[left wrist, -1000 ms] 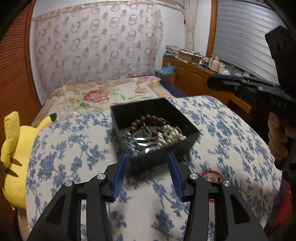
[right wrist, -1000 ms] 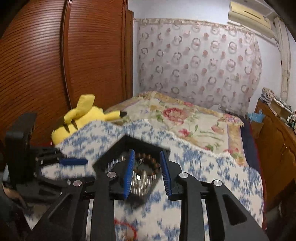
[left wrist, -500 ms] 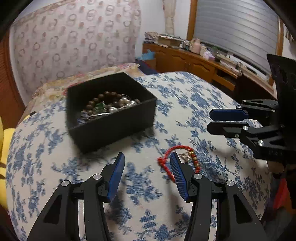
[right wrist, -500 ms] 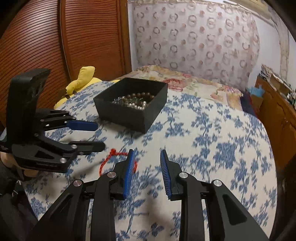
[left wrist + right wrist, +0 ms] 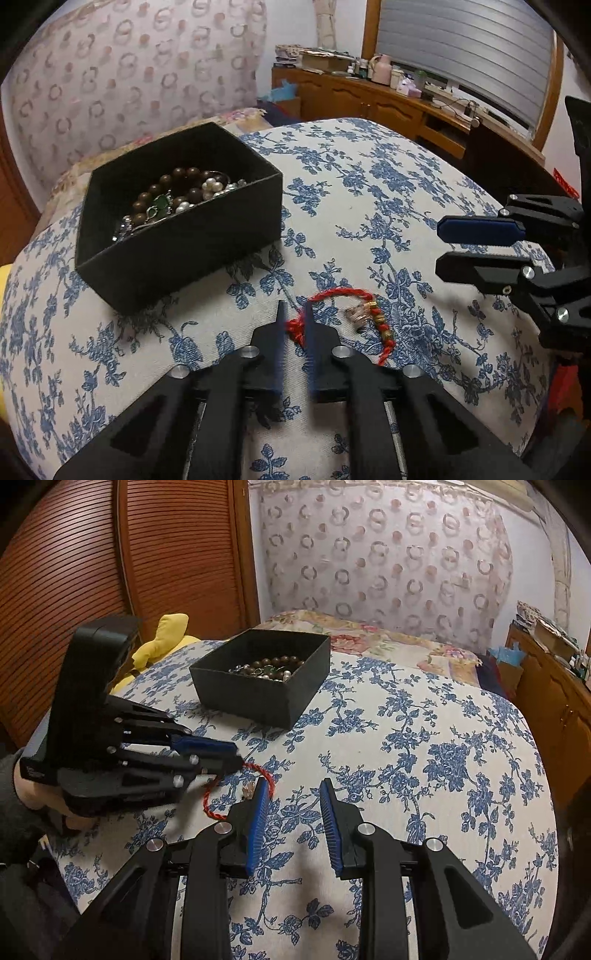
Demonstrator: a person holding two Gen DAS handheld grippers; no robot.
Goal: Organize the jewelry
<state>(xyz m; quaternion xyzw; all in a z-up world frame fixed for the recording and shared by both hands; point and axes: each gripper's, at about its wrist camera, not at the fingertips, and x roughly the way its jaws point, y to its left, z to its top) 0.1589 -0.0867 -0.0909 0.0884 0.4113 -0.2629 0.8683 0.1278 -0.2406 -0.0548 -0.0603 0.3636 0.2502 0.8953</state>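
A red cord bracelet (image 5: 343, 295) with gold beads lies on the blue-flowered cloth (image 5: 369, 177). My left gripper (image 5: 295, 314) is shut on the bracelet's knotted end; it also shows in the right wrist view (image 5: 236, 760), with the red cord (image 5: 266, 775) trailing from its tips. A black box (image 5: 177, 243) holding bead and pearl bracelets (image 5: 173, 195) stands behind and left of it, and also shows in the right wrist view (image 5: 266, 690). My right gripper (image 5: 291, 797) is open and empty, low over the cloth just right of the bracelet; it shows at the right of the left wrist view (image 5: 443, 247).
A yellow plush toy (image 5: 162, 638) lies at the far left edge by the wooden wardrobe (image 5: 110, 572). A wooden sideboard (image 5: 369, 99) with clutter runs along the right. A flowered bedspread (image 5: 388, 642) lies beyond the box.
My left gripper has moved forward onto the red bracelet and closed on its knotted end. My right gripper has come closer to the bracelet and stays open.
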